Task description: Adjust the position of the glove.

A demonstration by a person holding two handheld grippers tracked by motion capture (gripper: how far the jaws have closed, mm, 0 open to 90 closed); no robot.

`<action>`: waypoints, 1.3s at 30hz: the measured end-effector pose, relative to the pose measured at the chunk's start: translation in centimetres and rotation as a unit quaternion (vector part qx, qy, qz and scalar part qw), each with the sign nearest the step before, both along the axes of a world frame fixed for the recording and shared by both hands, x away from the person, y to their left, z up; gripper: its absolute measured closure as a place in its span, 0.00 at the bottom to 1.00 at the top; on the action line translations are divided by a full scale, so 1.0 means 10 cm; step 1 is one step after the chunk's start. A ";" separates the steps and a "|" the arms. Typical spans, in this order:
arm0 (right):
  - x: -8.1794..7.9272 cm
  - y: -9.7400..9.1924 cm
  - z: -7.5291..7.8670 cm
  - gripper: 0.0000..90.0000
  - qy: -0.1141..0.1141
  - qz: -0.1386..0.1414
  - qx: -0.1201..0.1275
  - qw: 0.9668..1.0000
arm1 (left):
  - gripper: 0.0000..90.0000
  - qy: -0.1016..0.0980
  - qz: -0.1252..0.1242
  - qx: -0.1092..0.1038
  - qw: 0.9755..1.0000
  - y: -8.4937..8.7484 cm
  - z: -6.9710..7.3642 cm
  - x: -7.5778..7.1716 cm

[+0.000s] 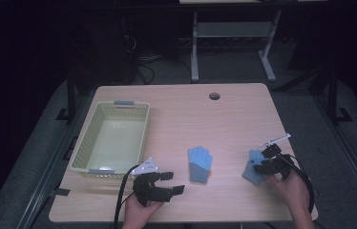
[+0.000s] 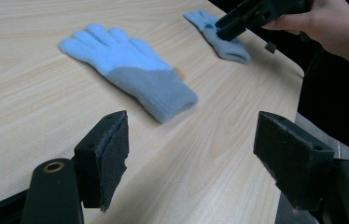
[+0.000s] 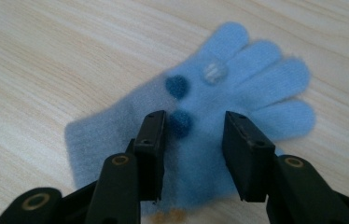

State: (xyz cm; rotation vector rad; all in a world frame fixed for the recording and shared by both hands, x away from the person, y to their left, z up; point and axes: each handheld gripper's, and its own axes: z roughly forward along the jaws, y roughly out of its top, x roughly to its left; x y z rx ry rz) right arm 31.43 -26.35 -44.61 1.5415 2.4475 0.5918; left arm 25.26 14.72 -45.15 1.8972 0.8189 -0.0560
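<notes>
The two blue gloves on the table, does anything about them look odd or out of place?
Nothing stands out. Both lie flat and undamaged: the middle glove alone, the right glove under the right gripper. The basket stands squarely.

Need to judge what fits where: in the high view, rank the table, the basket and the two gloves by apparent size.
1. table
2. basket
3. middle glove and right glove: look alike, the right one partly hidden by the right gripper.

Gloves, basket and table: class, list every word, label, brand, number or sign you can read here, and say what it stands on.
None can be read.
Glove with pompoms: round pompoms, no lettering.
Other glove: plain knit, no label showing.
Basket: no readable mark.
Table: bare wood grain, no writing.
</notes>
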 end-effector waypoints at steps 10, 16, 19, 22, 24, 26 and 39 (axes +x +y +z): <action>-0.08 0.01 -0.03 0.69 -0.023 -0.012 0.002 1.000 | 0.29 -0.002 0.002 -0.001 1.000 0.02 0.01 0.00; -0.08 0.03 -0.03 0.74 -0.028 -0.007 -0.002 1.000 | 0.29 0.000 0.006 -0.003 1.000 0.03 0.01 0.00; -0.08 0.02 -0.03 0.78 -0.028 -0.010 -0.001 1.000 | 0.29 0.000 0.005 -0.004 1.000 0.02 0.02 0.00; -0.08 0.03 -0.03 0.82 -0.030 -0.009 -0.005 0.999 | 0.29 0.003 0.005 -0.004 1.000 0.03 0.00 0.01; -0.07 0.03 -0.03 0.85 -0.028 -0.011 -0.005 1.000 | 0.29 0.002 0.006 -0.005 1.000 0.03 0.01 0.01; -0.07 0.02 -0.03 0.87 -0.029 -0.013 -0.005 0.999 | 0.29 -0.001 0.005 -0.007 1.000 0.04 0.02 0.01; -0.14 0.03 0.06 0.90 -0.035 0.001 -0.003 0.999 | 0.29 0.003 0.006 -0.010 1.000 0.06 0.03 0.03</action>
